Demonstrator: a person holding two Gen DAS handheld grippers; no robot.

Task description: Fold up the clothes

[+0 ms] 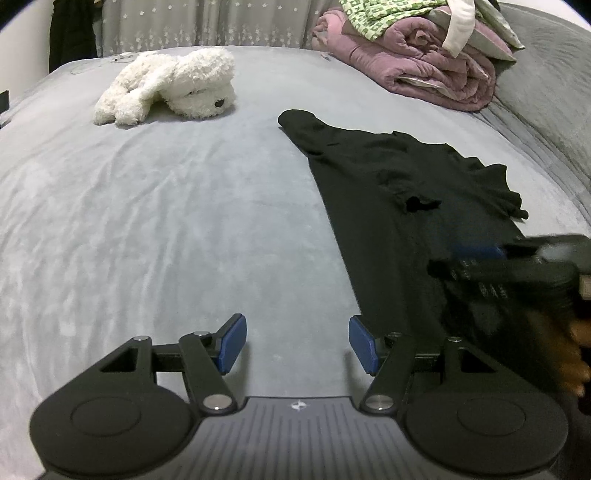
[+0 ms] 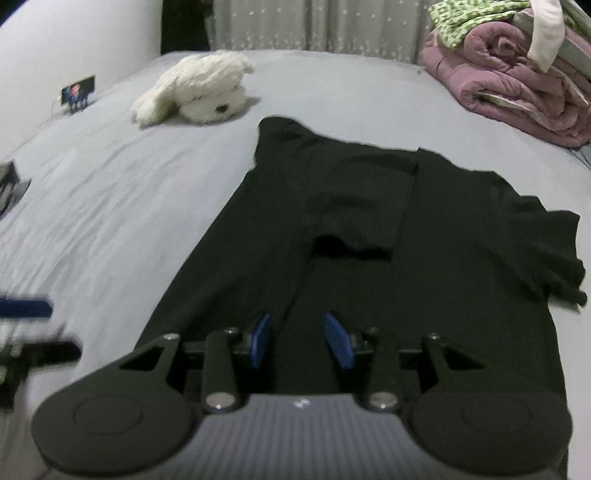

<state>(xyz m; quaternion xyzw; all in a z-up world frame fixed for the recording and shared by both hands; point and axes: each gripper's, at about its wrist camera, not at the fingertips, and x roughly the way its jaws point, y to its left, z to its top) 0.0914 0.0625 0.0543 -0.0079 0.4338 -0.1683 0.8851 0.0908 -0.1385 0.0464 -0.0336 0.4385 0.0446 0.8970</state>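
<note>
Black garment [image 2: 369, 229] spread flat on grey bed sheet [image 2: 110, 206], centre to right of right wrist frame, one side folded inward over the middle, sleeve sticking out at right edge. Same garment in right half of left wrist frame.

Left gripper [image 1: 297, 343] at bottom centre of left wrist frame, blue pads [image 1: 232, 343] wide apart, nothing between them, over bare sheet just left of garment's edge.

Right gripper [image 2: 301, 341] at bottom centre of right wrist frame, over garment's near part, jaws partly apart and opening, only flat fabric below the gap, no cloth pinched. Blurred in lower right of left wrist frame.

White plush dog [image 1: 170, 86] upper left on bed. Pink quilt [image 1: 424, 62] with green-patterned cloth [image 1: 373, 16] on top, upper right. Grey curtain [image 2: 314, 26] along top.
</note>
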